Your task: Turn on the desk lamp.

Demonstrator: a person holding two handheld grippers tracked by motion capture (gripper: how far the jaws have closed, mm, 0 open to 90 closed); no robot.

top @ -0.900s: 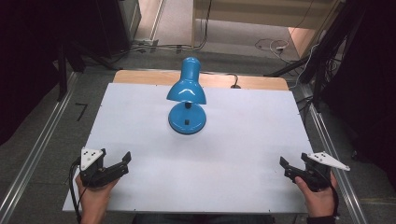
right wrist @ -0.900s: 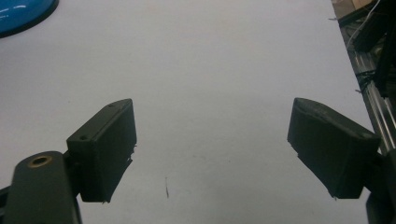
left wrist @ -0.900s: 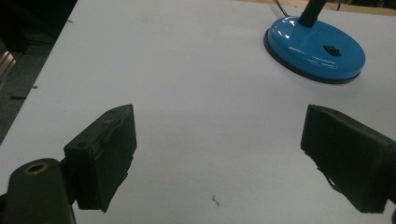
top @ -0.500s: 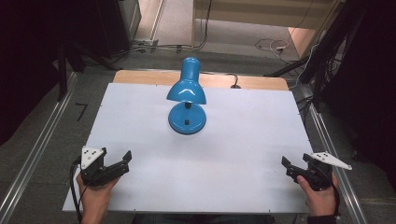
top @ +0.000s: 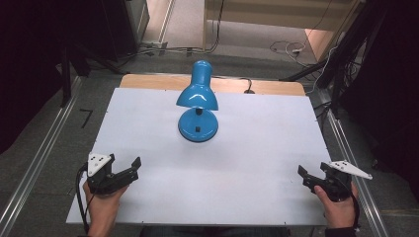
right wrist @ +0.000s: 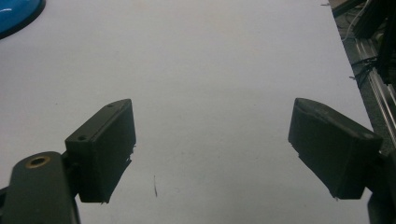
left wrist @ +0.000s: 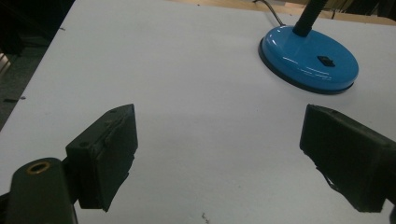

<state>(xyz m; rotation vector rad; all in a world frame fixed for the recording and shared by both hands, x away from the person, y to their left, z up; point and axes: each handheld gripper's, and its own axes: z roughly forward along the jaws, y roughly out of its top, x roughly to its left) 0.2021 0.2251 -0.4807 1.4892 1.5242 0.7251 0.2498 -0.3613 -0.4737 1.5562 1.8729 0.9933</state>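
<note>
Blue desk lamp (top: 197, 106) stands upright on the white table (top: 257, 148) toward twelve o'clock of its middle, well apart from the left gripper (top: 129, 169) at seven o'clock and the right gripper (top: 305, 176) at five, both empty with jaws spread wide.

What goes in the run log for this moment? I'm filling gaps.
left gripper: open, empty | right gripper: open, empty | blue lamp: upright, untouched, mid-table
</note>
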